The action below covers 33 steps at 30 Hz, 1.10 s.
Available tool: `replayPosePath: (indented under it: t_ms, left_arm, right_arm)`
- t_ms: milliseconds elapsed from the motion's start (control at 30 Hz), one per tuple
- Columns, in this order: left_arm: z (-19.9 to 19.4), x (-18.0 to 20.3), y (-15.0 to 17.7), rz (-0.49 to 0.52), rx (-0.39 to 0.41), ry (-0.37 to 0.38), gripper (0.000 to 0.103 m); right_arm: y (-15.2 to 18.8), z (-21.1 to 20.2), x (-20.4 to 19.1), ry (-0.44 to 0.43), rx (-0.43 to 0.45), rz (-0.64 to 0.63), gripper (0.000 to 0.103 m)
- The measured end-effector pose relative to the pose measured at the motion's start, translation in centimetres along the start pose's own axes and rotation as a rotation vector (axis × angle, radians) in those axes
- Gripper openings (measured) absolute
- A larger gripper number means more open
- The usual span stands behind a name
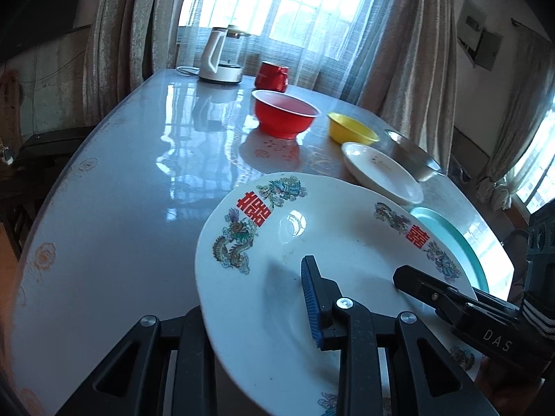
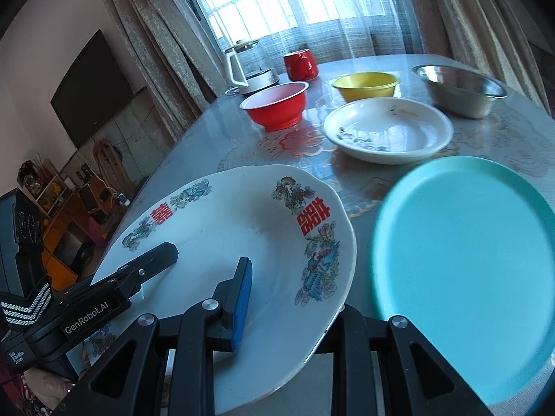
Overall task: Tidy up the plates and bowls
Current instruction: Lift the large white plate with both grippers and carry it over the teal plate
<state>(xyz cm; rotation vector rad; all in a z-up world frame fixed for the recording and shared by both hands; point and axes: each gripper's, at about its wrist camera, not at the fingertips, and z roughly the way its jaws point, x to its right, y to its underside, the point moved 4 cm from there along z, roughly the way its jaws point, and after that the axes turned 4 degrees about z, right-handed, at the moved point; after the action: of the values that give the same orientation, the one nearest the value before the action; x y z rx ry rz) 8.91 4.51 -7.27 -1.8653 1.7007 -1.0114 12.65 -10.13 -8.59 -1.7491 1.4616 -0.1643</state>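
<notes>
A large white plate with dragon and red-character prints (image 1: pixel 277 277) (image 2: pixel 249 242) is held tilted above the table by both grippers. My left gripper (image 1: pixel 256 312) is shut on its near rim, one blue-padded finger (image 1: pixel 312 305) on top, the other finger hidden under the plate. My right gripper (image 2: pixel 288 312) is shut on the opposite rim; it shows in the left wrist view (image 1: pixel 433 287). A teal plate (image 2: pixel 468 263) (image 1: pixel 454 239) lies on the table beside it. A small white dish (image 2: pixel 388 131), red bowl (image 2: pixel 275 105), yellow bowl (image 2: pixel 366 85) and steel bowl (image 2: pixel 458 88) stand beyond.
A glossy patterned table (image 1: pixel 121 190) carries everything. A white kettle (image 1: pixel 222 55) and a red mug (image 1: pixel 272 76) stand at its far edge by the curtained window. A TV (image 2: pixel 93 86) and shelves are off to the left.
</notes>
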Motion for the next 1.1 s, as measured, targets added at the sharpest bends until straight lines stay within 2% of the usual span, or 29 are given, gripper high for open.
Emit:
replayPosePath:
  t_ms: [200,467,733,1100]
  left_arm:
    - [-0.6,2.0,0.7,0.03,0.014,0.033,0.031]
    - [-1.0,5.9,-0.1,0.098,0.039,0.089,0.031]
    - [0.3,10.3,-1.0,0.164,0.028,0.144,0.031]
    - [3.0,14.8,-1.5,0.227,0.003,0.185,0.033]
  right_arm:
    - [1.1,-2.1,1.0,0.019,0.008,0.015,0.025]
    - [1.4,-5.6,2.9,0.05,0.062,0.05,0.025]
    - [1.2,-8.5,6.2,0.094,0.108,0.115,0.025]
    - [1.0,-10.1,10.2,0.15,0.139,0.185,0.025]
